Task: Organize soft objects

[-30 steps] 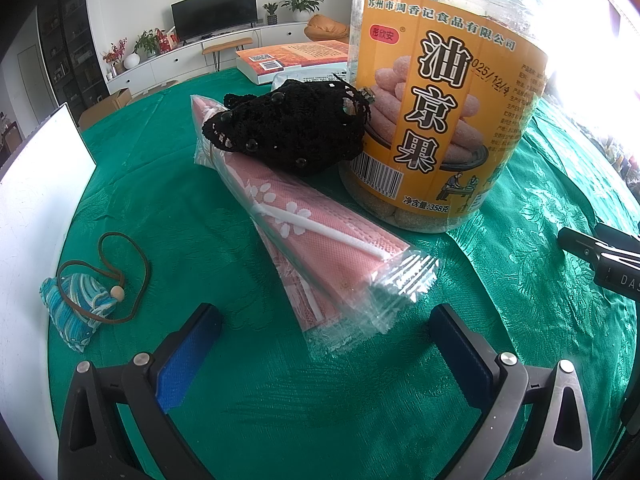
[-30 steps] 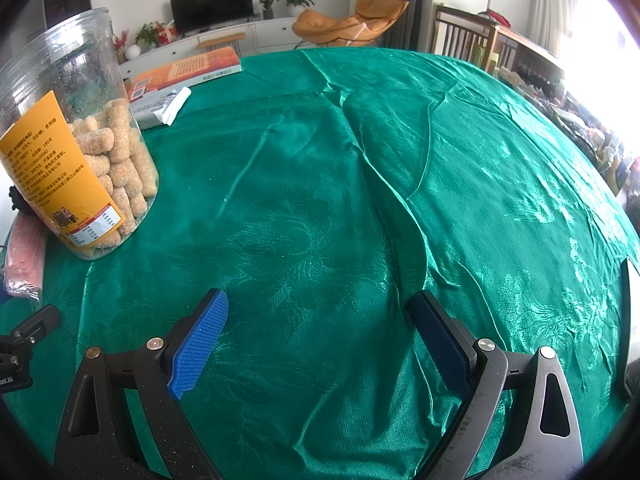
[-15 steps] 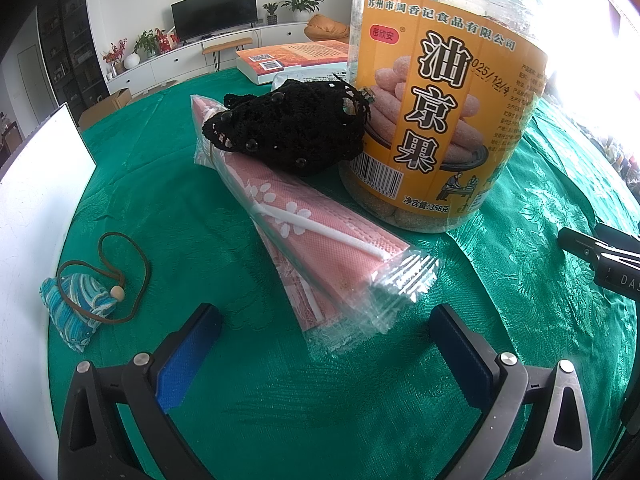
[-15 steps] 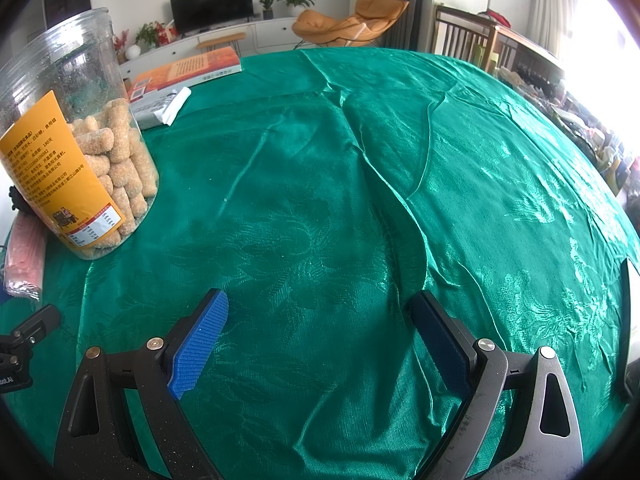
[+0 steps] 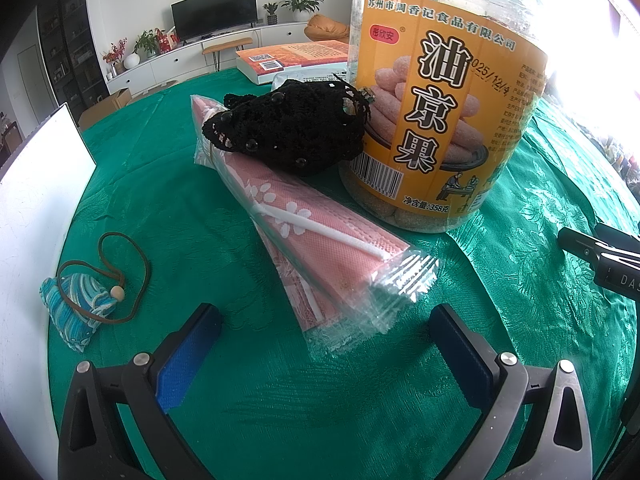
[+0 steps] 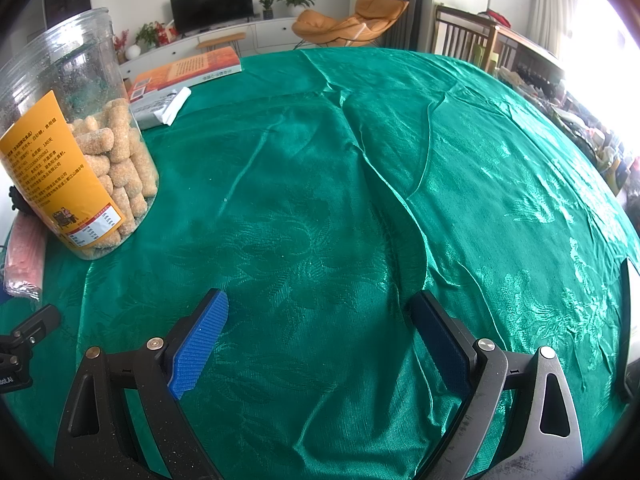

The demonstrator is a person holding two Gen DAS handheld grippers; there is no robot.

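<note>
Worktop (image 6: 360, 200): green cloth under my grippers.
Left gripper (image 5: 320, 344): spread wide, facing pink packet (image 5: 316, 240).
Right gripper (image 6: 316, 336): spread wide, empty.

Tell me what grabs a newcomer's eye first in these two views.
The big clear plastic snack jar with the orange label dominates, standing on the shiny green tablecloth. Against its left side sits a black crocheted pouch, lying on a pink floral pack in clear wrap. Both the left gripper and right gripper are open and empty.
</note>
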